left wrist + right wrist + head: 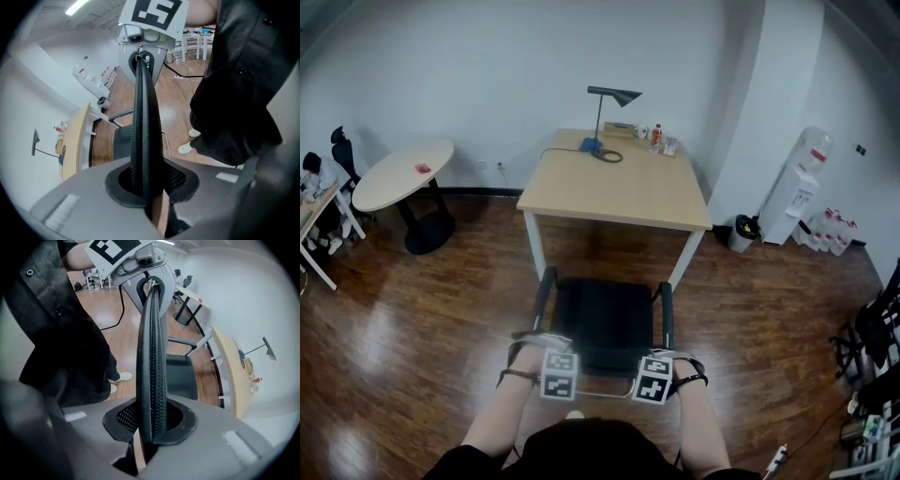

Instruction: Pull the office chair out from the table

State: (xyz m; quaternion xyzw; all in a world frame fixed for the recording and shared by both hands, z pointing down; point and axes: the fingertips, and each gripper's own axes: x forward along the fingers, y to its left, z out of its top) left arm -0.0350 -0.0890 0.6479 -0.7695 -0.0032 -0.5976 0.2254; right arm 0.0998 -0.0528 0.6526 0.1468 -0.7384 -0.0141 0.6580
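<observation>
The black office chair (602, 319) stands on the wood floor just in front of the light wooden table (614, 187), its seat out from under the tabletop. My left gripper (560, 373) and right gripper (654, 378) clamp the top edge of the chair's backrest, one near each end. In the left gripper view the black mesh backrest edge (143, 136) runs straight up between the pads of the left gripper (145, 187), which press on it. The right gripper view shows the same backrest edge (152, 366) pinched in the right gripper (150, 427). Both grippers point steeply down.
A desk lamp (609, 103) and small bottles (656, 136) sit at the table's far end. A round white table (401, 173) stands left, a water dispenser (802, 183) and bin (745, 232) right. My dark-clothed body (243, 84) is right behind the chair.
</observation>
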